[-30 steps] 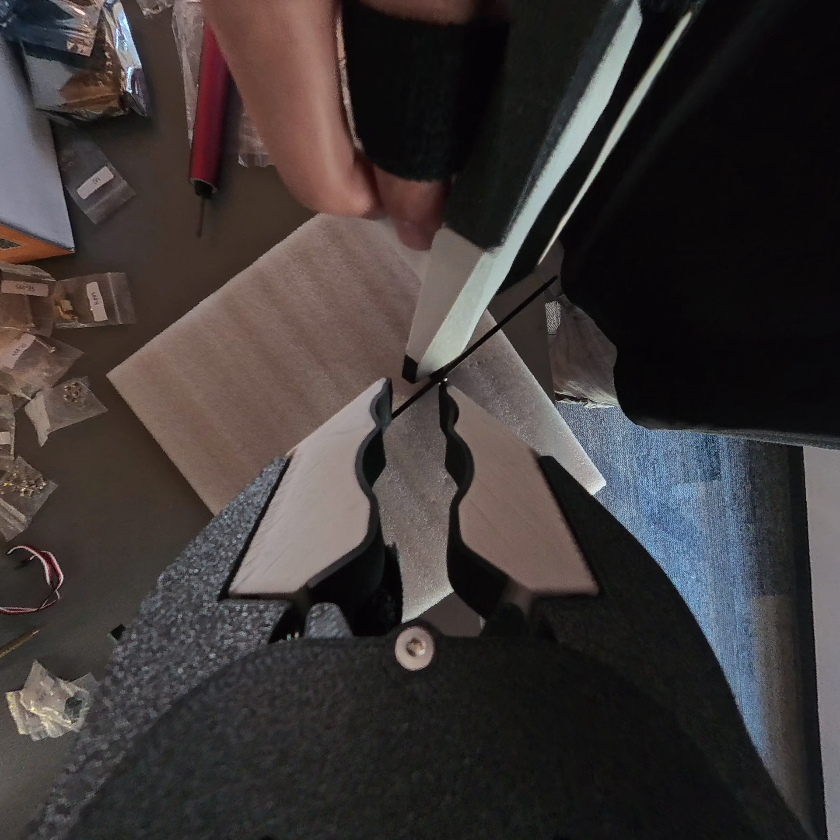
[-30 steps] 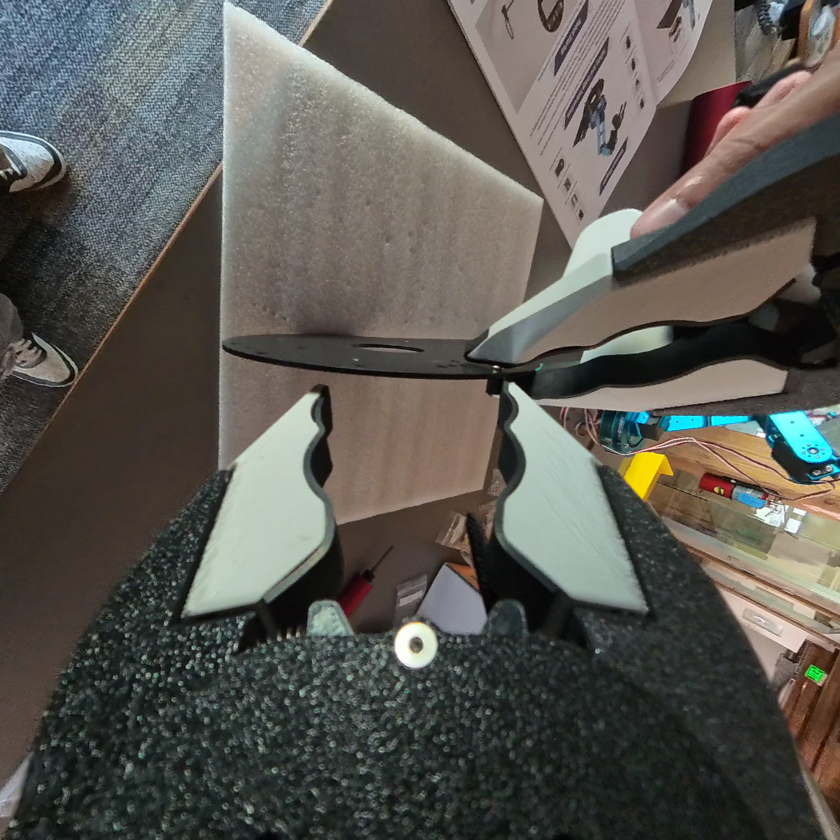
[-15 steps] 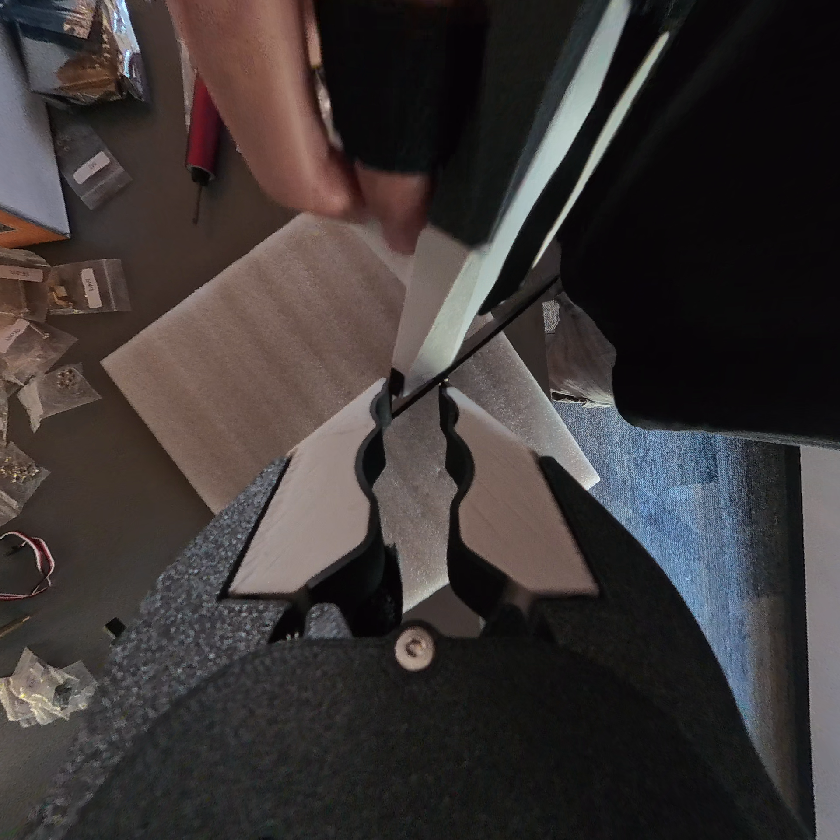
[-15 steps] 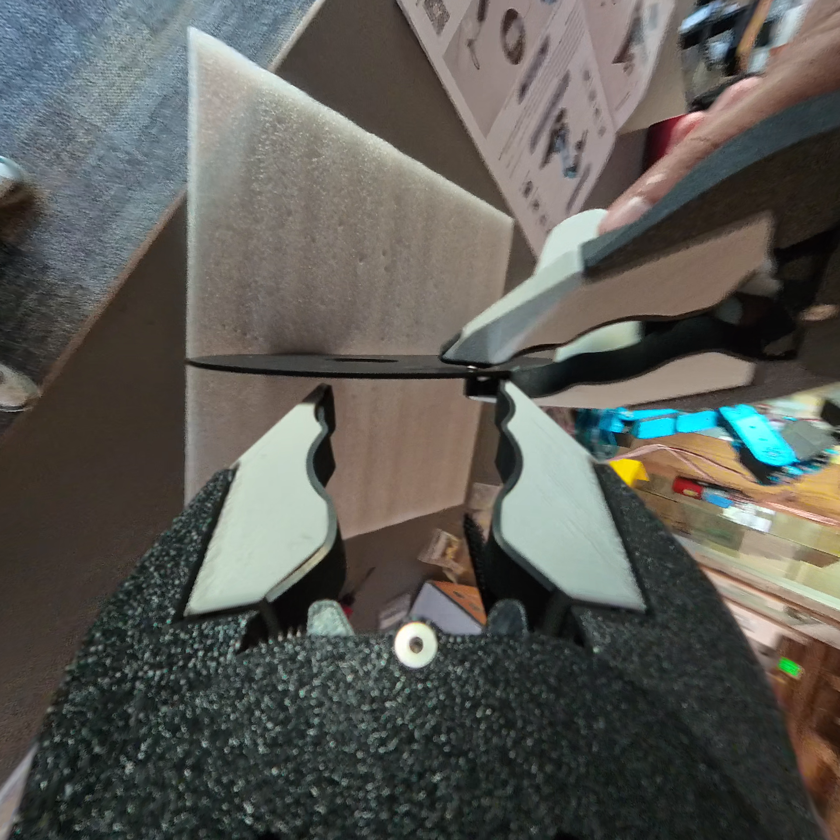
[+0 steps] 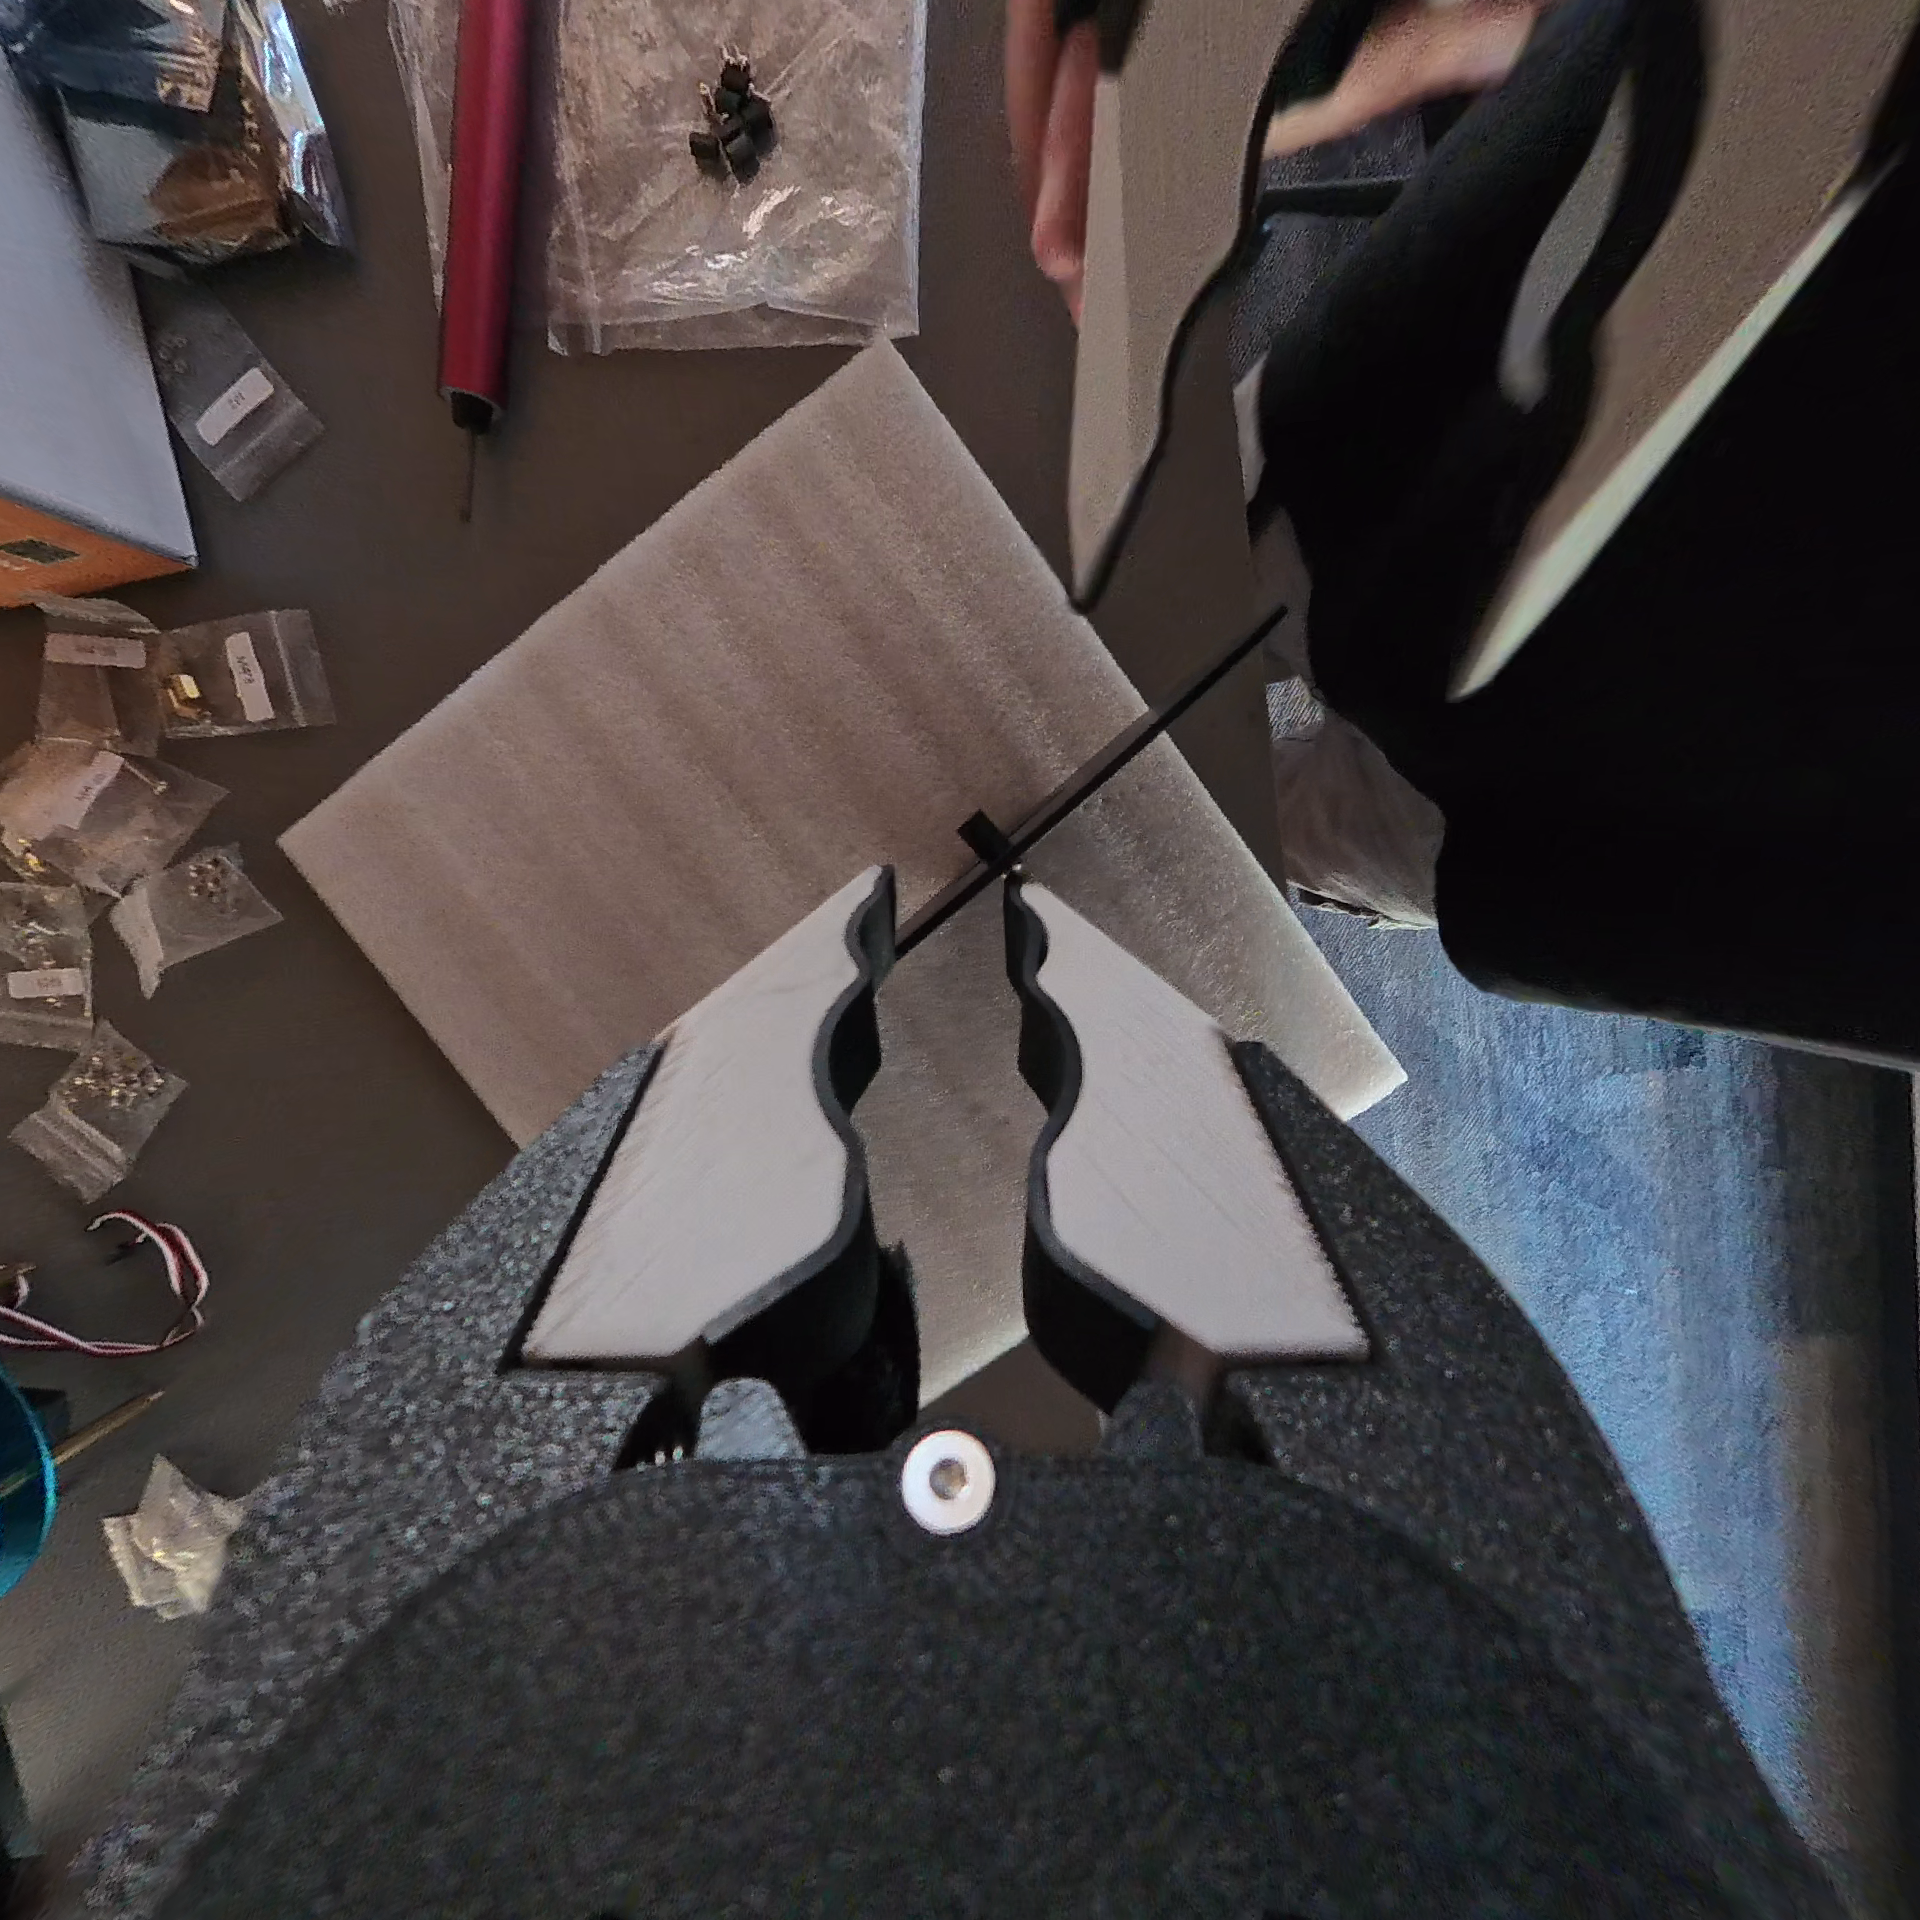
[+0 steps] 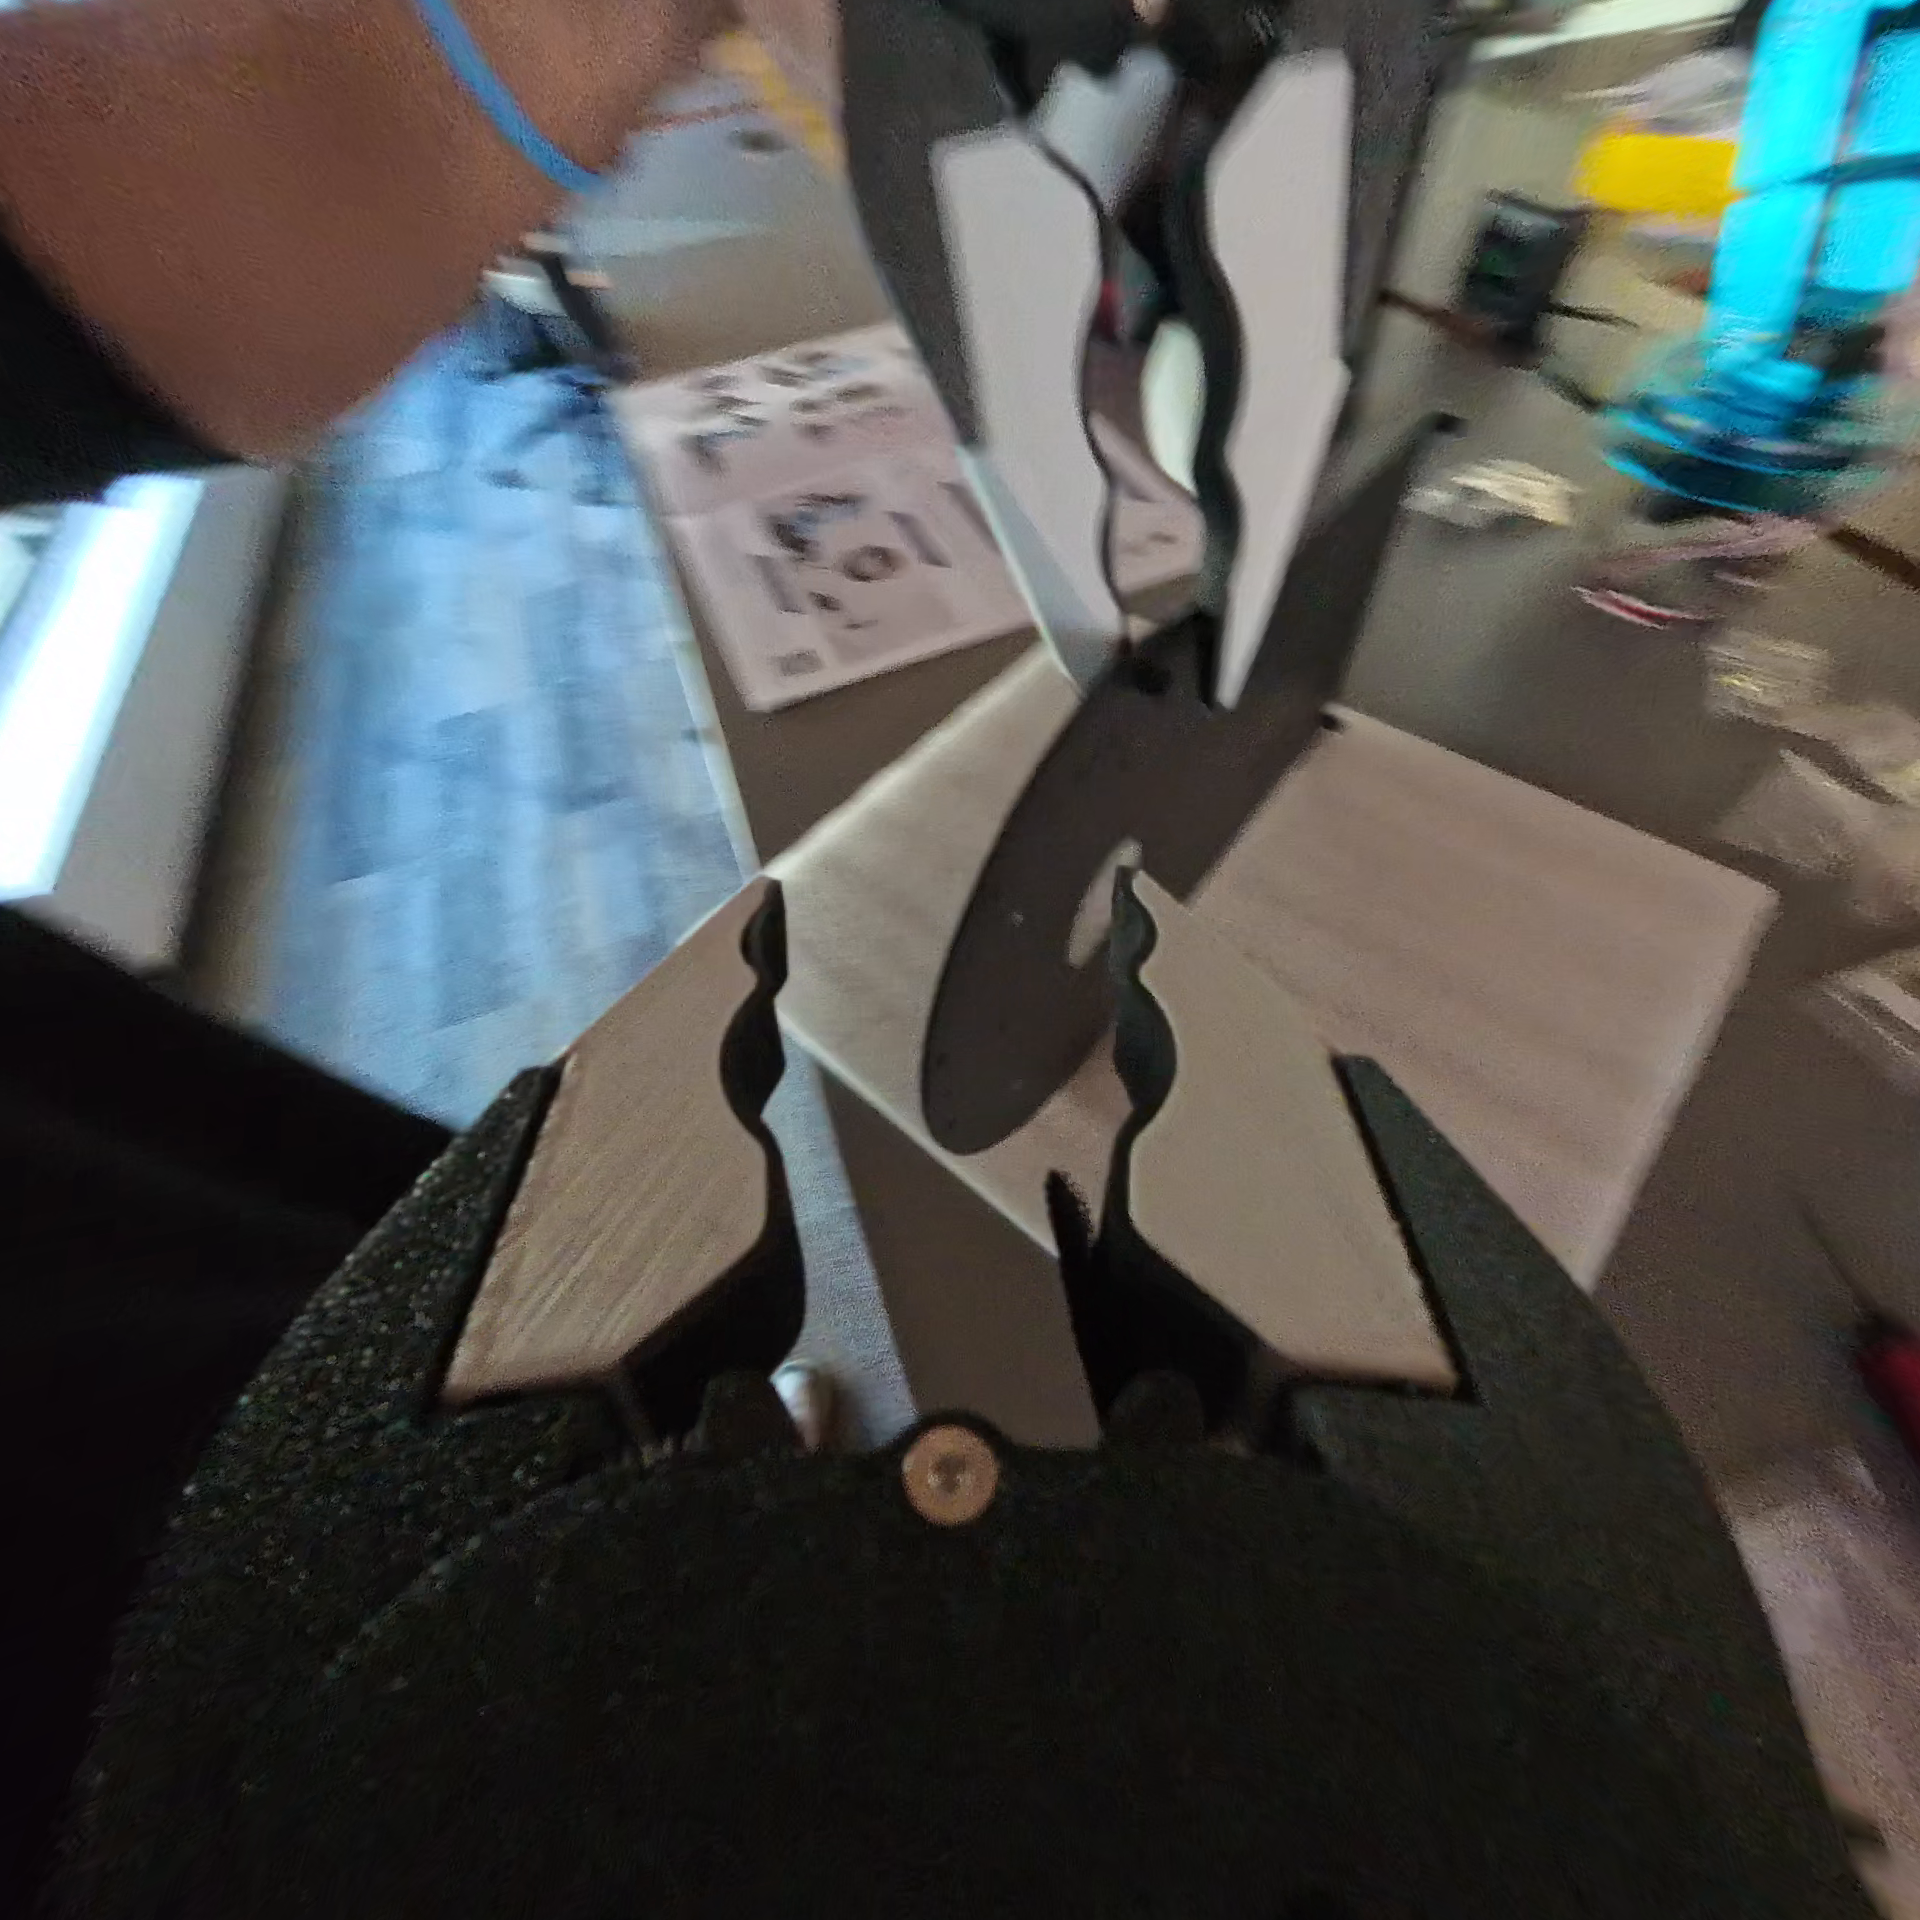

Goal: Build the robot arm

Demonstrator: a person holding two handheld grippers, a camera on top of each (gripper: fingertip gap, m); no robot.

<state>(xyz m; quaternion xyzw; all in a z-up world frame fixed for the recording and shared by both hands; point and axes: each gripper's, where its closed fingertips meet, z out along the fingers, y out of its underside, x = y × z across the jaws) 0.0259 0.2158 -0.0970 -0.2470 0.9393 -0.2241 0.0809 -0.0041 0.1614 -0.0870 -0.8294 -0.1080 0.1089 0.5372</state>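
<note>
Left gripper: fingers sitting a narrow gap apart, clamping at their tips on the edge of a thin black plate. From this camera the plate is showing edge-on, its long axis running from between the fingertips up and to the right; a small black block is sticking out of it just past the tips.

Right gripper: fingers standing wide apart, gripping nothing. The plate is hanging in front of them, its rounded end pointing down toward this camera, its long axis climbing up and to the right; its face is overlapping the right-hand finger, though contact cannot be told through the blur.

Beneath both: a white foam sheet lying flat on a dark tabletop.

Farther out, left wrist view: small clear bags of hardware lying at the left, a red-handled screwdriver beyond the foam, a larger clear bag beside it.

Right wrist view: a printed sheet lying past the foam, heavily blurred.
</note>
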